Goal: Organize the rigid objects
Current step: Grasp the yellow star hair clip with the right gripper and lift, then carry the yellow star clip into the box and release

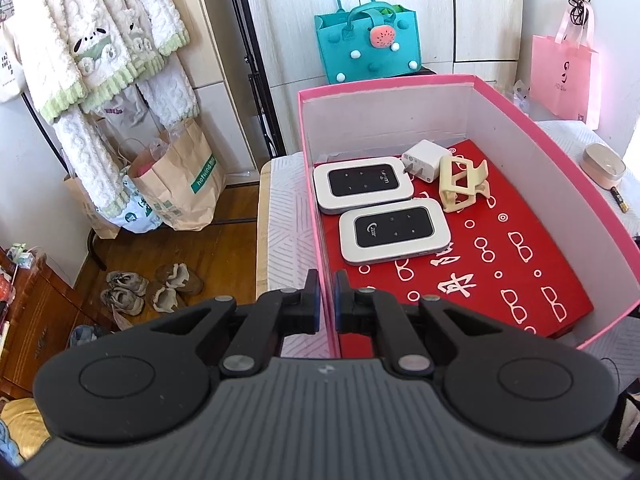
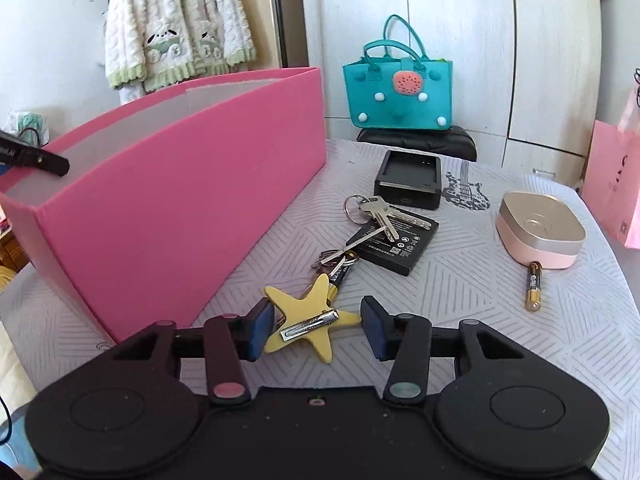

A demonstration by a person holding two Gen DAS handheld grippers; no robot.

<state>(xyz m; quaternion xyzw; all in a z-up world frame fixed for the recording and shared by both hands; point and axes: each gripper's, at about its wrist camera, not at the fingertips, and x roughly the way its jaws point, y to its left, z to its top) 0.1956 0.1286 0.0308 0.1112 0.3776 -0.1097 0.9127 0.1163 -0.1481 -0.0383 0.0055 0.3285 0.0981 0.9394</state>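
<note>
My left gripper (image 1: 327,300) is shut on the near wall of the pink box (image 1: 400,82). On the box's red liner lie two white pocket routers (image 1: 362,184) (image 1: 394,230), a white plug (image 1: 426,160) and a cream clip (image 1: 464,184). In the right wrist view a yellow star hair clip (image 2: 308,320) lies on the tablecloth beside the pink box (image 2: 180,208). My right gripper (image 2: 318,328) is open around it, a pad close to each side tip. Beyond it lie keys (image 2: 372,212), a flat black battery (image 2: 396,242), a black charger cradle (image 2: 410,180) and an AA battery (image 2: 534,286).
A pink and gold case (image 2: 540,232) sits at the right of the table. A teal felt bag (image 2: 400,92) stands on a black stool behind it, and a pink paper bag (image 2: 612,192) at the far right. Left of the table, paper bags (image 1: 180,188) and shoes (image 1: 152,288) are on the floor.
</note>
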